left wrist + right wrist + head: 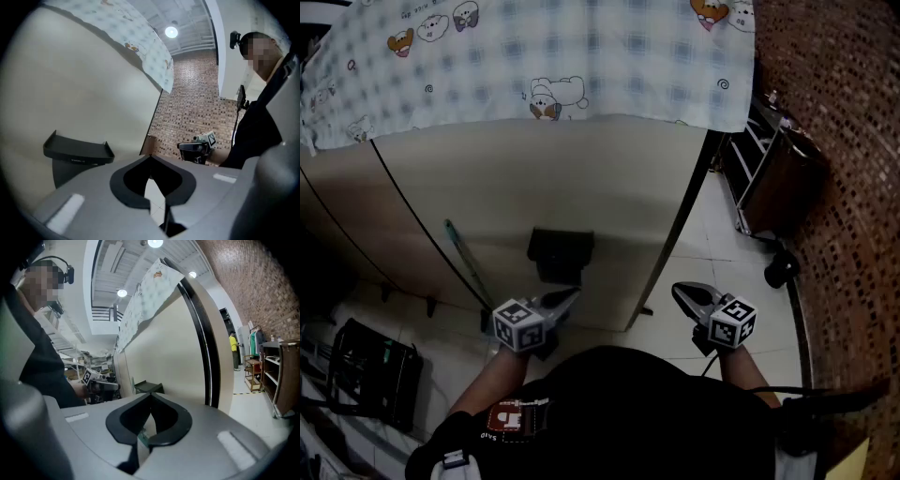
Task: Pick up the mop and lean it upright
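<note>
Teal mop handle [461, 255] leaning on beige partition [581, 178]; left tongs [574, 293] and right tongs [678, 290] both clenched, empty.

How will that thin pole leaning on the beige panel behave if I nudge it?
The pole looks long, thin and rigid, so it is probably light to lift. It leans tilted against the smooth panel, so a sideways nudge could well slide it down.

Mop [465, 261] left of bin [561, 255], against partition [609, 178] (shelf [769, 183] right).
</note>
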Demonstrator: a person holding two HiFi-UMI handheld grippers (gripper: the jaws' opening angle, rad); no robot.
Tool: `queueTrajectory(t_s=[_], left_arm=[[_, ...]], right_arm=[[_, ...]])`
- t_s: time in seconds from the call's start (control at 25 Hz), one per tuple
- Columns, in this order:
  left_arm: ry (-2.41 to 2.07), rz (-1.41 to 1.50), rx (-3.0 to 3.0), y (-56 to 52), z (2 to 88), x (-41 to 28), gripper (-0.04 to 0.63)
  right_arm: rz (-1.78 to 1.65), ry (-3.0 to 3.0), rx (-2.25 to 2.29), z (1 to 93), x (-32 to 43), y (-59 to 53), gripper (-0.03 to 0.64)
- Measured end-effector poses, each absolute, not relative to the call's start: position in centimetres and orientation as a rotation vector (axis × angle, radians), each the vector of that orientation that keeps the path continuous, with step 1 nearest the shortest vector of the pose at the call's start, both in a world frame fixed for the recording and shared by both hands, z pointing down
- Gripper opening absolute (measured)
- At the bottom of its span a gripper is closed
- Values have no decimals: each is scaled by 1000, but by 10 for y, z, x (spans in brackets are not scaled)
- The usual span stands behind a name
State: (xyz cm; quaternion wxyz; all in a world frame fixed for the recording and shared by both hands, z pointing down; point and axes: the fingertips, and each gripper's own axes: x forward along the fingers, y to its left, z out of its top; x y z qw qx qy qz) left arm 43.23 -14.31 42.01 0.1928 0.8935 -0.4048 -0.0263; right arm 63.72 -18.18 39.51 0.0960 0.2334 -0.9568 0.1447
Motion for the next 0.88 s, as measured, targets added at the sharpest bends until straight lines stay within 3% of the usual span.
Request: queueTrajectory(t_s=[0.52, 0.88], left_arm=[[-1152, -1, 2446, -132, 430, 475, 3], [-1066, -33, 2487, -131, 437, 398, 3]], right_arm=[[482, -2878, 615, 418, 661, -196, 14], [442, -2856, 661, 416, 578, -180, 14]])
